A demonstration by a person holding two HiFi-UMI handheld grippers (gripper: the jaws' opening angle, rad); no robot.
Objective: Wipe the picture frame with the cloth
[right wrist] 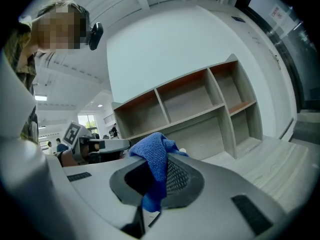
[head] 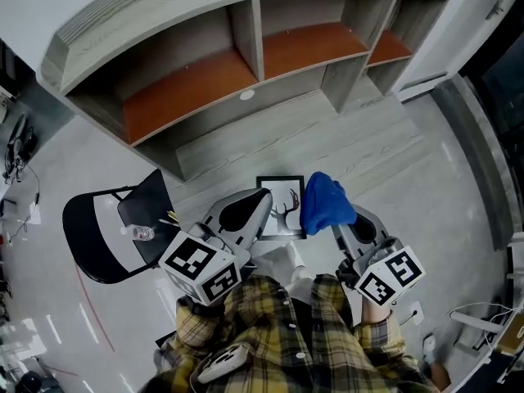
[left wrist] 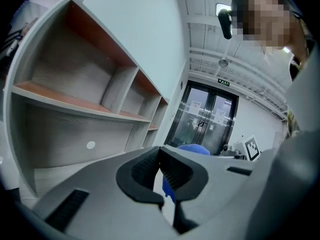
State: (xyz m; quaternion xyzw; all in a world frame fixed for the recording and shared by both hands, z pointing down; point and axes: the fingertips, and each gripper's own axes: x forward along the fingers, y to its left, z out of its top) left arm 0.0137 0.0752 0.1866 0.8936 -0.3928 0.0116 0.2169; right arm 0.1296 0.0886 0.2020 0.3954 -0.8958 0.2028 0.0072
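The picture frame (head: 281, 207), black-edged with an antler drawing on white, shows face up in the head view, below and between the two grippers. My left gripper (head: 264, 196) hovers at its left edge; its jaws (left wrist: 160, 154) meet at the tips with nothing seen between them. A blue cloth (head: 323, 203) bunches over the frame's right edge, and my right gripper (head: 337, 219) is shut on it. In the right gripper view the cloth (right wrist: 152, 156) drapes over the jaws (right wrist: 161, 156). From the left gripper view the cloth (left wrist: 192, 148) peeks past the jaws. Neither gripper view shows the frame.
A wood shelf unit (head: 246, 64) with orange-brown boards stands ahead against the wall. A black folding chair (head: 115, 228) with a small bottle (head: 141, 232) on it is at my left. Glass doors (left wrist: 205, 114) lie off to the right. Cables (head: 16, 150) lie at the far left.
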